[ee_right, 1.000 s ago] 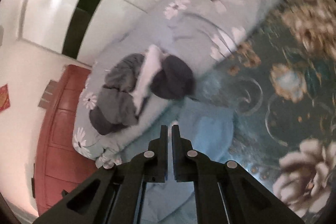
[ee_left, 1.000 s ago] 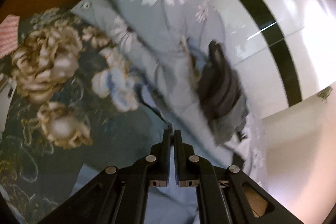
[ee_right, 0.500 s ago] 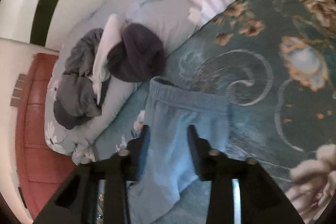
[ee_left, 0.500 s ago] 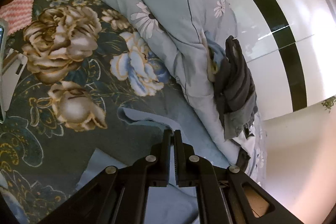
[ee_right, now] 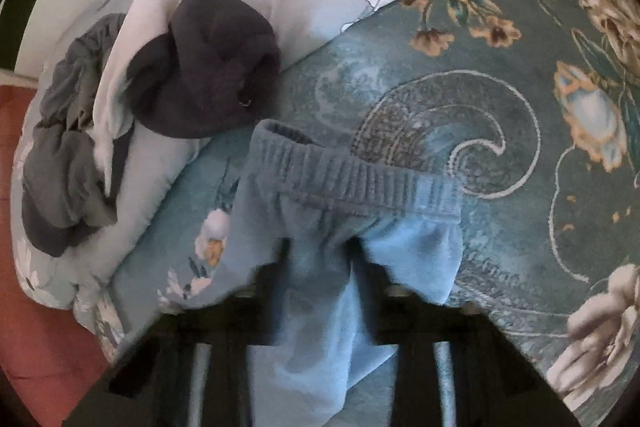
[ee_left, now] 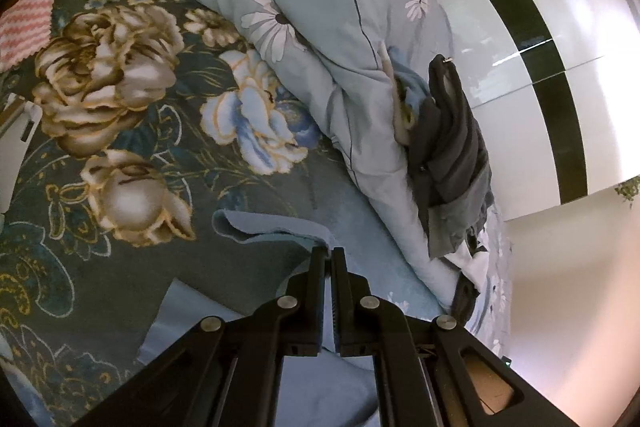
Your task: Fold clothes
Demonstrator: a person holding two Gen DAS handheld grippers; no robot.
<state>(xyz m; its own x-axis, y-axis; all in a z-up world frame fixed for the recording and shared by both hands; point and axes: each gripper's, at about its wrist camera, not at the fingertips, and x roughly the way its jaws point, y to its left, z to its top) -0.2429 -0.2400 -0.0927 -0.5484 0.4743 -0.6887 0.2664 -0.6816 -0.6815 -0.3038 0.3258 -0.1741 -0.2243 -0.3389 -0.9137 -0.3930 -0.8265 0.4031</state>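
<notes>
Blue trousers (ee_right: pixel 344 227): spread on floral bedspread (ee_right: pixel 520 147), waistband pointing away from right gripper (ee_right: pixel 320 259).
Right gripper: jaws closing, trouser fabric between them.
Left gripper (ee_left: pixel 329 259): clenched; whether it pinches the trousers' (ee_left: pixel 264 227) edge, cannot tell.

I see a dark teal floral blanket (ee_left: pixel 120 147) spread under everything, a daisy-print duvet (ee_left: pixel 340 7) bunched along its edge, a pink zigzag cloth (ee_left: pixel 24 23) at the far corner, and a black-striped white wardrobe (ee_left: pixel 540 47) behind.
</notes>
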